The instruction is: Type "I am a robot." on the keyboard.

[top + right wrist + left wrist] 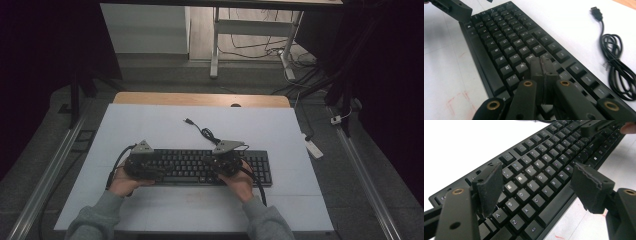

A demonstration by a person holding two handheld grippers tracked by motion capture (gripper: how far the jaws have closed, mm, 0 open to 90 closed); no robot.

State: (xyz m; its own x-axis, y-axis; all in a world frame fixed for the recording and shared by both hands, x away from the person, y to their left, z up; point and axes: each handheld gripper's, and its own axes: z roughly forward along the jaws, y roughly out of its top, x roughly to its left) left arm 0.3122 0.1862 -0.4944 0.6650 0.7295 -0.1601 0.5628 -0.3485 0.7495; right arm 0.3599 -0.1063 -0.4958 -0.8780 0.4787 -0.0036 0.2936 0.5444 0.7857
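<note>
Clearly the right gripper (541, 62) has its two black jaws pressed flat together with nothing between them, forming one narrow tip that hangs just over the keys on the right half of the black keyboard (200, 167); a closed pair like this looks suited to poking a single key rather than to grasping anything. Whether the tip already touches a keycap cannot be told from the right gripper view. The left gripper (536, 187), by contrast, has its jaws spread wide, one over the lettered keys near the left end and the other out past the front edge by the space bar, holding nothing; it seems parked there, perhaps to steady or frame the board. Each gripper sits in a hand (239, 184) coming up from the near edge, grey sleeves resting low. The keyboard lies flat and square across the middle of the white table top (150, 125), close to the person, within easy reach of both tools. Its cable (616, 72) is coiled loosely behind it, with the USB plug (597, 12) lying free and unconnected on the table.
</note>
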